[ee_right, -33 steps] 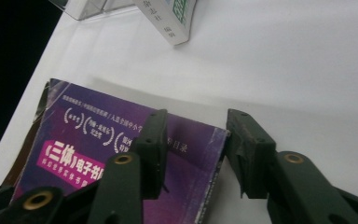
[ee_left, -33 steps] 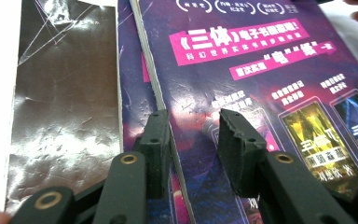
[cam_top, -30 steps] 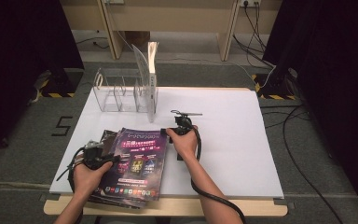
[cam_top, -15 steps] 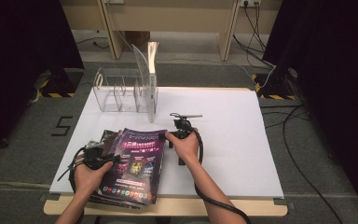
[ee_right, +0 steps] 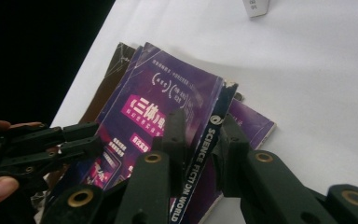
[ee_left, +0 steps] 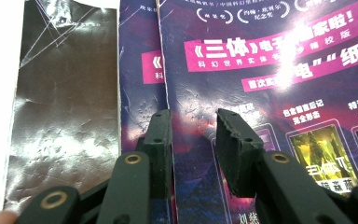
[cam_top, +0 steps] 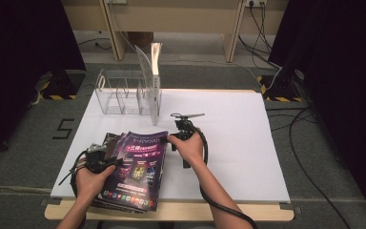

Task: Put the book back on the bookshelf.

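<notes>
Stack of purple glossy magazines [cam_top: 136, 171] at near-left part of white table, fanned slightly, near edge overhanging table front. Top magazine [ee_right: 168, 121] purple cover with pink banners, white Chinese text, small cover thumbnails; spine [ee_right: 200, 158] dark, reads "SCIENCE FICTION WORLD", raised off those beneath along right edge, corner worn. Second purple copy [ee_left: 137, 93] offset left under it, same cover print. Dark brownish creased cover [ee_left: 63, 107] peeking out farthest left, lying flat. Another purple copy [ee_right: 249, 123] sticking out right under the lifted one
</notes>
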The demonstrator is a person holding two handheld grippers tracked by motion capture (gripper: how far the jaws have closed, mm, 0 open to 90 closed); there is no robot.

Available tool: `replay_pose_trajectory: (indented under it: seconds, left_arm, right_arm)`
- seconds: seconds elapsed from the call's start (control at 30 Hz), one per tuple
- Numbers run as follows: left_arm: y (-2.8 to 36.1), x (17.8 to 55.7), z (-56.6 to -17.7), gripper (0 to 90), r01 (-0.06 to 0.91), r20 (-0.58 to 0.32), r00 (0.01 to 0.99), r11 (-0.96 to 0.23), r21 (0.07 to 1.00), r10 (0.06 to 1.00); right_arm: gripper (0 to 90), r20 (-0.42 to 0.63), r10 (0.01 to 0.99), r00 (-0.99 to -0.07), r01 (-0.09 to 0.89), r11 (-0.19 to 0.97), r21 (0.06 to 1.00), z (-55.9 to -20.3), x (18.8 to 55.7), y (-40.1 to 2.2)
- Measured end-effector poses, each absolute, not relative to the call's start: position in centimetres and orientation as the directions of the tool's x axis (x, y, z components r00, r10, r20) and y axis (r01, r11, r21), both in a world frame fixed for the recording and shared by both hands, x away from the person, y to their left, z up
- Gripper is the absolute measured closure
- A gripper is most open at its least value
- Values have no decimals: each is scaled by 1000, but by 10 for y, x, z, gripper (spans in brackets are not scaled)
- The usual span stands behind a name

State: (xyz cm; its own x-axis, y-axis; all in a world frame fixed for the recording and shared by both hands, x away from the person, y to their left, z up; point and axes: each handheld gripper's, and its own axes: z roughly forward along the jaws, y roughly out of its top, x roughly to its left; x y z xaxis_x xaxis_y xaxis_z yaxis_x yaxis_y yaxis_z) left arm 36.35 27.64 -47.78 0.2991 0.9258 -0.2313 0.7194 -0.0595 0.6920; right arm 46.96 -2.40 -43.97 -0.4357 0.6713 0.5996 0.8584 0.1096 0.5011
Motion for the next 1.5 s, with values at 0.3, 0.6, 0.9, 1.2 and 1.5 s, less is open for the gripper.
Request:
replay_pose_trajectory:
  seconds: [0.3, 0.6, 0.9, 1.2, 1.5]
  left_arm:
    - [285, 359, -461, 616, 680, -277, 289, 7, 734, 916]
    - [280, 348, -423, 556, 592, -298, 349, 38, 805, 889]
    - [256, 348, -397, 434, 547, -326, 426, 47, 836, 844]
    - [234, 367, -368, 425, 492, -285, 467, 22, 870, 837]
    - [214, 382, -353, 406, 484, -259, 467, 0, 875, 846]
  right_arm:
    - [839, 656, 604, -452, 832, 20, 555, -411, 459, -16]
    - [844, 555, 626, -547, 705, -12, 709, -369, 449, -1]
    - [844, 443, 671, -595, 557, -53, 829, -335, 445, 17]
    - [845, 369, 703, -609, 473, -52, 880, -322, 445, 39]
    - [844, 345, 718, -605, 458, -42, 888, -321, 446, 47]
